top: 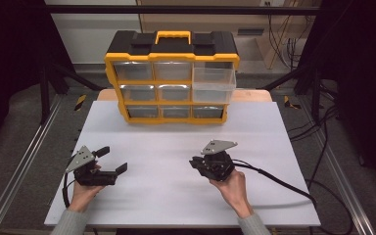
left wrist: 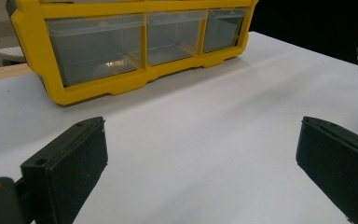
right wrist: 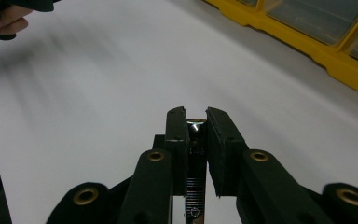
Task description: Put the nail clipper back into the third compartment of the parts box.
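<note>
Resting on the white table (top: 176, 196), the left gripper (top: 111, 160) has jaws wide; the right gripper (top: 196, 163) has jaws nearly closed, apparently empty. The yellow drawer organizer (top: 171, 78) stands at the far edge, one drawer (top: 213, 84) protruding. Risk: a hurried reach could snag that drawer and tip it out.

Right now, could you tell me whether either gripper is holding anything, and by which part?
The left gripper holds nothing; its jaws stand wide open. The right gripper is nearly shut on something small and shiny at its tips; what it is cannot be told.
</note>
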The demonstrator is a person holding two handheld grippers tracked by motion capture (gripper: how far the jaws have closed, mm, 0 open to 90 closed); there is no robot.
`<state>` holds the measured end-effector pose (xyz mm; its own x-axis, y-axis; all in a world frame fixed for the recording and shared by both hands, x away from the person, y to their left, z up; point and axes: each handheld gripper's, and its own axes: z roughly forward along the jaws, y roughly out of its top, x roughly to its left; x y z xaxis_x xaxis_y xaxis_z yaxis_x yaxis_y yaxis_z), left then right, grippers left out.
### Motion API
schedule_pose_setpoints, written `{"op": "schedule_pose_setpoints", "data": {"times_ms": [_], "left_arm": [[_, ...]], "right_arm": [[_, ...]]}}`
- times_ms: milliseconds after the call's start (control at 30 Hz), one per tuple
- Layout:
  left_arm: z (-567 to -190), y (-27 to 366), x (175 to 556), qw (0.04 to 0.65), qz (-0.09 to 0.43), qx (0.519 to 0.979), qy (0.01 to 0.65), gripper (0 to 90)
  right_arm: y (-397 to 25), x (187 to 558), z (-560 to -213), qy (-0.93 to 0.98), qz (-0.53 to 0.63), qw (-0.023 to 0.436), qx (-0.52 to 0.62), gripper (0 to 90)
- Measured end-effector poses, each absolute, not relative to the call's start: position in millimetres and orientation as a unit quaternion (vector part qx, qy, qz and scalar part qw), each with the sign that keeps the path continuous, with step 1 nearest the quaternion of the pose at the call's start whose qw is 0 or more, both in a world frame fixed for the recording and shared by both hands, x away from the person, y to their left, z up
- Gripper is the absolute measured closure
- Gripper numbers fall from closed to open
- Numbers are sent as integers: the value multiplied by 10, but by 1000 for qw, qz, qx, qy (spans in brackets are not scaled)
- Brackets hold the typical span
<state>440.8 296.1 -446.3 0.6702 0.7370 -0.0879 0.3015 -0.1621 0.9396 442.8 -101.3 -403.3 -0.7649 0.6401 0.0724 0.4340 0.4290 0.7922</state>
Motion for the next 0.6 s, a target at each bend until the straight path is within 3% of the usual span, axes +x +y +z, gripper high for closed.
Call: {"op": "schedule_pose_setpoints", "data": {"times_ms": [600], "left_arm": [[-4466, 2961, 4408, 541, 201, 737, 352, 19]], "right_arm": [[-1191, 4430, -3794, 817, 453, 143, 328, 796]]}}
